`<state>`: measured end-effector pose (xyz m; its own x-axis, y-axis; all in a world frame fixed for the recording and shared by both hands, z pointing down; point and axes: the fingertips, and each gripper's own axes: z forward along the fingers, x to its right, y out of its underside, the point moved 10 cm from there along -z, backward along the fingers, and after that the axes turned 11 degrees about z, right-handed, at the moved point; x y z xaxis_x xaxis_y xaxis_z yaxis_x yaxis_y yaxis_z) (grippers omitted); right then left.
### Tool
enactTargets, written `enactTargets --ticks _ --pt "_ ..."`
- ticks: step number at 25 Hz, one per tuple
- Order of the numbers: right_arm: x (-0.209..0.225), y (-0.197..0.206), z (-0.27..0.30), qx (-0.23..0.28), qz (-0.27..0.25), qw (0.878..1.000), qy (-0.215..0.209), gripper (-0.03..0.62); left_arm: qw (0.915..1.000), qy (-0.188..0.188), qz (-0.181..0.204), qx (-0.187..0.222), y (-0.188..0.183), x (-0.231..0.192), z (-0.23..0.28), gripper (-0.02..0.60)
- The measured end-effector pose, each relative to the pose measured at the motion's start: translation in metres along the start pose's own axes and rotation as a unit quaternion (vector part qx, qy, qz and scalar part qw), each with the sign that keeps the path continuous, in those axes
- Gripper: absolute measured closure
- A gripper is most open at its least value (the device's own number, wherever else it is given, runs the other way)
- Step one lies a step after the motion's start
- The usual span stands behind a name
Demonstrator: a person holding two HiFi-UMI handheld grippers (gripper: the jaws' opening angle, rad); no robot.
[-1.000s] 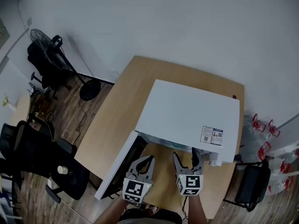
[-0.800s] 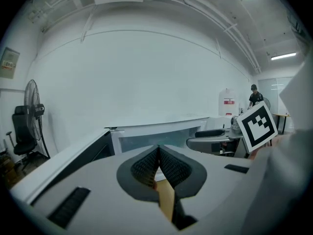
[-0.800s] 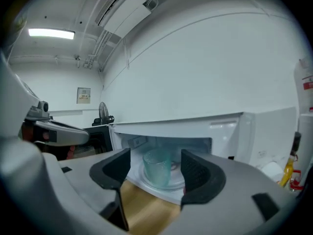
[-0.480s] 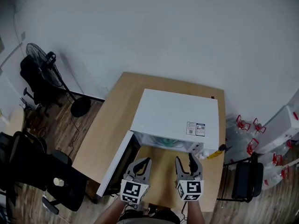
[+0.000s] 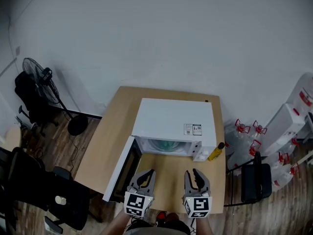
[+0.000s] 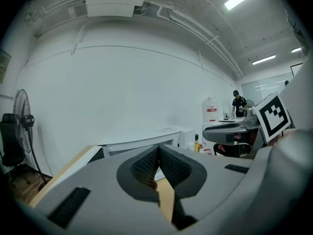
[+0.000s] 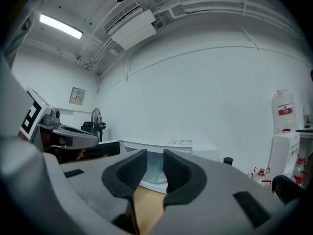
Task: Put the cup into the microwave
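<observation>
A white microwave [image 5: 173, 119] stands on the wooden table [image 5: 105, 141] with its door [image 5: 120, 168] swung open to the left. A teal cup [image 5: 166, 145] sits inside the cavity. Both grippers hover over the table's near edge, well short of the microwave. My left gripper [image 5: 145, 176] has its pads meeting at the tips with nothing in them; the left gripper view shows it [image 6: 158, 153] aimed at the microwave [image 6: 142, 143]. My right gripper [image 5: 194, 175] is closing on nothing. In the right gripper view the cup [image 7: 153, 173] shows far off through the narrow gap of the gripper [image 7: 155, 155].
A yellow bottle [image 5: 215, 152] stands by the microwave's right front corner. Water jugs [image 5: 242, 131] and a dark chair [image 5: 257, 180] are right of the table. A standing fan [image 5: 39, 82] and office chairs are on the left.
Both grippers have drawn back from the microwave opening toward the table's near edge and risen. The right gripper's jaws have narrowed. The cup now shows inside the cavity.
</observation>
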<state>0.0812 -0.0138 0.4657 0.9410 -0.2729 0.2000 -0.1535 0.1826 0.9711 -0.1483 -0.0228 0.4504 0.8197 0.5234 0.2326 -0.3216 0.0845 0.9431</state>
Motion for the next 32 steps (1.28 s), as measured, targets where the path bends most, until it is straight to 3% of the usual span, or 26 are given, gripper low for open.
enactTargets --ticks 10,32 --pt "-0.016 0.013 -0.048 0.002 -0.005 1.0 0.022 0.566 0.9997 0.024 0.006 0.001 0.007 0.022 -0.029 0.558" --pt "-0.028 0.017 -0.054 -0.007 -0.009 1.0 0.021 0.574 0.9995 0.031 0.002 0.008 0.012 0.021 -0.036 0.558"
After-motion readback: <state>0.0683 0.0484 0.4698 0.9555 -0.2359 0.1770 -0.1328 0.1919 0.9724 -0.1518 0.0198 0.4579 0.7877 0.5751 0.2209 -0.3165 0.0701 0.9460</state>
